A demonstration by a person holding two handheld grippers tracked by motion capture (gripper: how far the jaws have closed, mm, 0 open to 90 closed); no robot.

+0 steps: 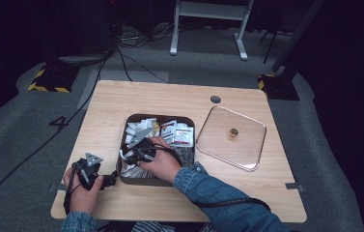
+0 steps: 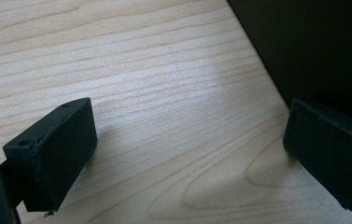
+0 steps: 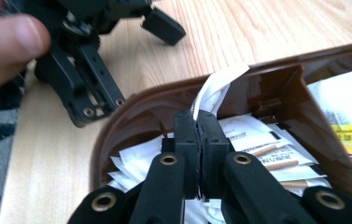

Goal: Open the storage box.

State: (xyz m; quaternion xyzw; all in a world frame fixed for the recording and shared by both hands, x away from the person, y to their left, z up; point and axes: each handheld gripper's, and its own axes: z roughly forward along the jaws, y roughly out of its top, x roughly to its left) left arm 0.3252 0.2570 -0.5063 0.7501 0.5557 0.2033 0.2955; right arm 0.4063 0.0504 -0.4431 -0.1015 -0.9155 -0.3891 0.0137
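In the right gripper view the right gripper (image 3: pixel 200 140) has its fingers (image 3: pixel 185 140) pressed together on a white paper sachet (image 3: pixel 218 88), whose free end sticks up above the fingertips at the centre of the frame, just inside the rounded corner of the brown box (image 3: pixel 276 77). More white sachets (image 3: pixel 257 140) lie flat in the box below and to the right of it, and a yellow-printed packet (image 3: pixel 351 135) shows at the right edge. In the high view the box (image 1: pixel 128 179) sits at the lower middle of the desk (image 1: pixel 121 96), with the right gripper (image 1: pixel 138 153) reaching into its left half. A clear square lid (image 1: pixel 218 137) lies just right of the box, a small brown knob (image 1: pixel 233 132) at its centre. The left gripper (image 1: pixel 108 180) rests on the desk at the lower left, just beside the box's left wall. In the left gripper view its fingers (image 2: pixel 52 154) stand wide apart over bare wood, holding nothing, with the dark box wall (image 2: pixel 313 46) at the upper right.
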